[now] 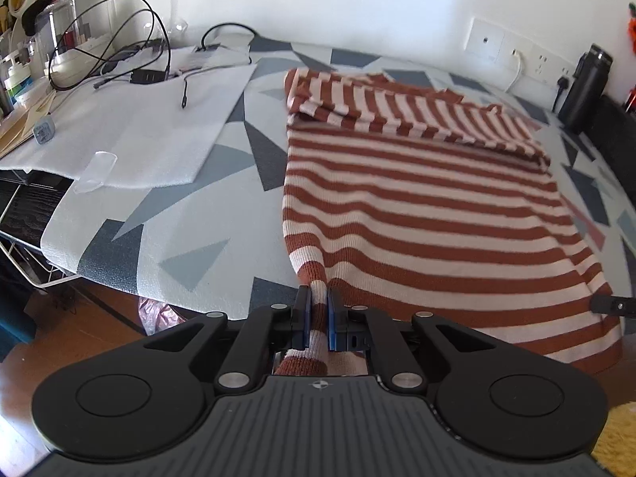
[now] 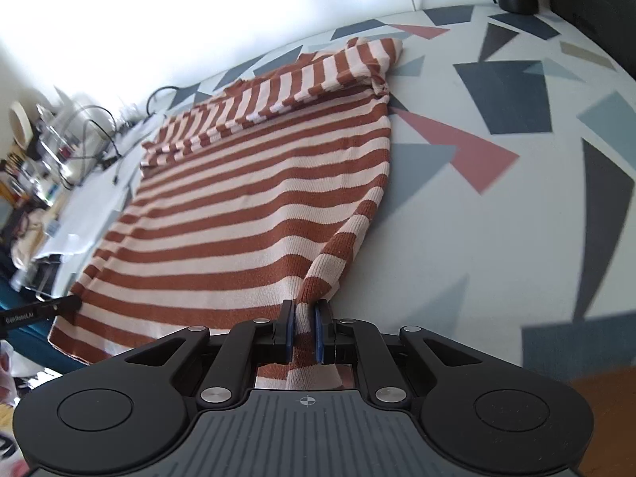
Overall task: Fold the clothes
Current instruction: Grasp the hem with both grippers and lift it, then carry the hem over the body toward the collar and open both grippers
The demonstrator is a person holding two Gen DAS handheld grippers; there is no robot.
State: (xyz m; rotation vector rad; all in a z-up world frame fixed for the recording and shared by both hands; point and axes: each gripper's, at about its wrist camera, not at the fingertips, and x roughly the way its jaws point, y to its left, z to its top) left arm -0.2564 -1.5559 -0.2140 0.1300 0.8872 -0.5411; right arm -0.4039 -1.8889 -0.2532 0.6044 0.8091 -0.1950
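Mid-fold: striped sweater (image 1: 417, 206) lying flat on the patterned tabletop (image 1: 190, 214), sleeves already laid across its far end, near hem hanging toward the edge. Left claw (image 1: 318, 310) clamped tight on the near-left hem corner, right claw (image 2: 305, 320) likewise pinched on the near-right corner, fabric bunched between the pads in both views. Next move, by the look of it: lift both corners level and together, carry the hem over to the sleeve end, keep tension even to avoid a skewed fold.
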